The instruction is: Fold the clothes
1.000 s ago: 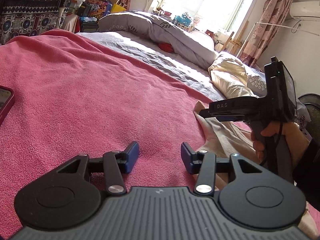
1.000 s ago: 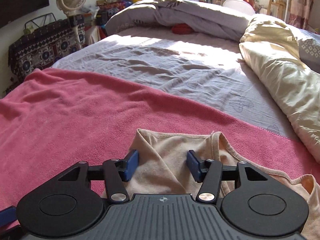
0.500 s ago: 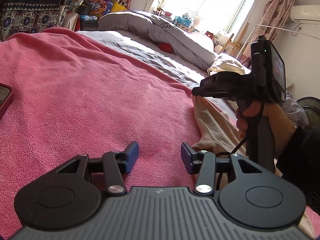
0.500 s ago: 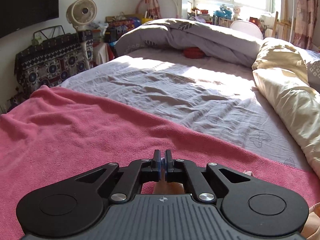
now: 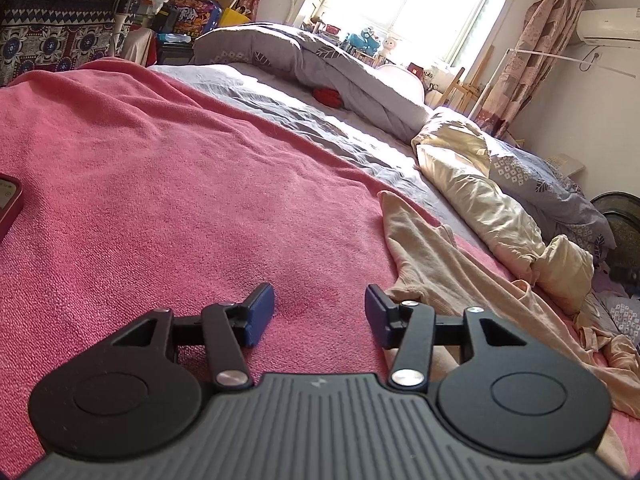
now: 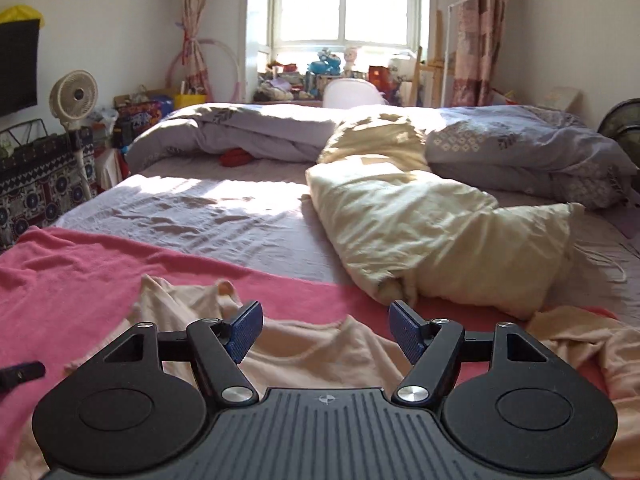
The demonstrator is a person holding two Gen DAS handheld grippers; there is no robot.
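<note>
From the left wrist view, the left hand-held gripper (image 5: 320,314) hangs low over the pink blanket (image 5: 160,200) with its blue pads spread apart and nothing between them. The beige garment (image 5: 460,272) lies rumpled toward the blanket's right edge, its near hem just under the right-side finger. A phone in a red case (image 5: 8,204) sits at the blanket's left edge. A colourful box (image 5: 192,10) beyond the bed carries print too blurred to read.

From the right wrist view, the right hand-held gripper (image 6: 326,332) is open wide above the beige garment (image 6: 312,352), gripping nothing. The garment is spread along the blanket's (image 6: 80,276) far edge, near a cream quilt (image 6: 420,236) on the grey sheet (image 6: 208,216).
</note>
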